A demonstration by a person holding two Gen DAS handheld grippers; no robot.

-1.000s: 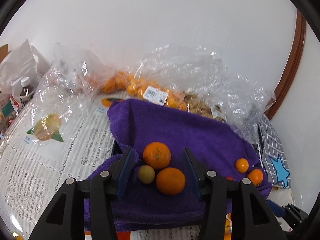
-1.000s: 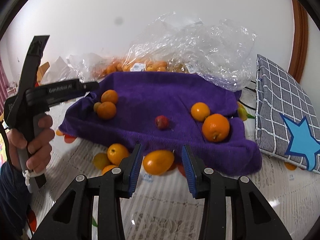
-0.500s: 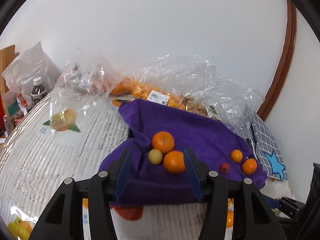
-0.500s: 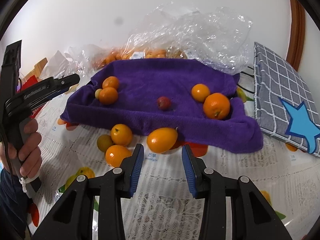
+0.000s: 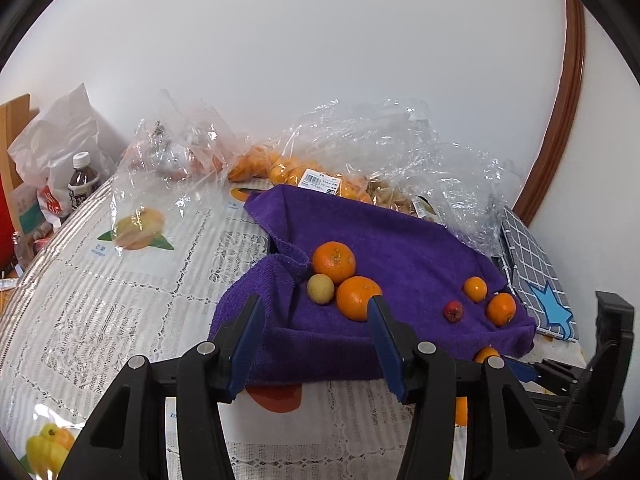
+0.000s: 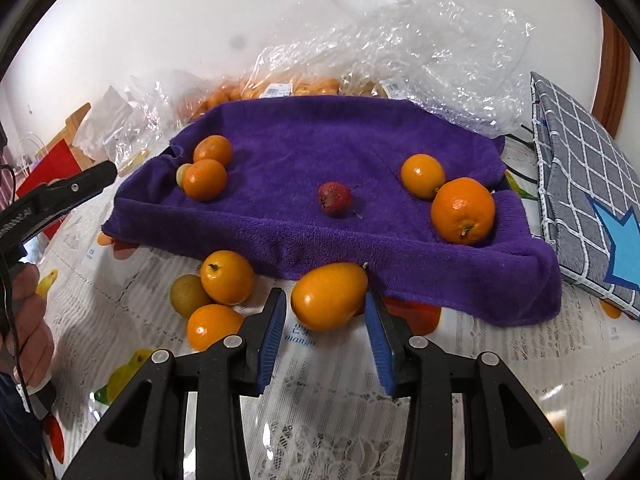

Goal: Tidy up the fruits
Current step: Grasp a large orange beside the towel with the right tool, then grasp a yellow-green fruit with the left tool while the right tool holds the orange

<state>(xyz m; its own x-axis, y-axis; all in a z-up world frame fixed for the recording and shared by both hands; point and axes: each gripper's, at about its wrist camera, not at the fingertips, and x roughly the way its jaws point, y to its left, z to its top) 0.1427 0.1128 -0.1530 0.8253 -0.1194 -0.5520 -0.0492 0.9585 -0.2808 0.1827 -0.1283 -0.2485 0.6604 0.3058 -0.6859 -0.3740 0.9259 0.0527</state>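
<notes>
Six fruits are already laid on the purple towel (image 6: 320,136). Two oranges and a small yellow-green fruit (image 5: 320,288) are grouped at one end. A small orange (image 6: 423,176) and a big orange (image 6: 463,210) are set at the other end, and a little red fruit (image 6: 335,198) is placed between the groups.

Four fruits are left on the tablecloth (image 6: 332,400), just in front of the towel. One of them, an egg-shaped orange fruit (image 6: 328,296), is framed by the right gripper (image 6: 325,320). Its jaws are being opened, and the fruit is not pressed by the pads yet. Nothing is held by the left gripper (image 5: 314,334), and its jaws are parted. The job is judged a bit more than half done.
</notes>
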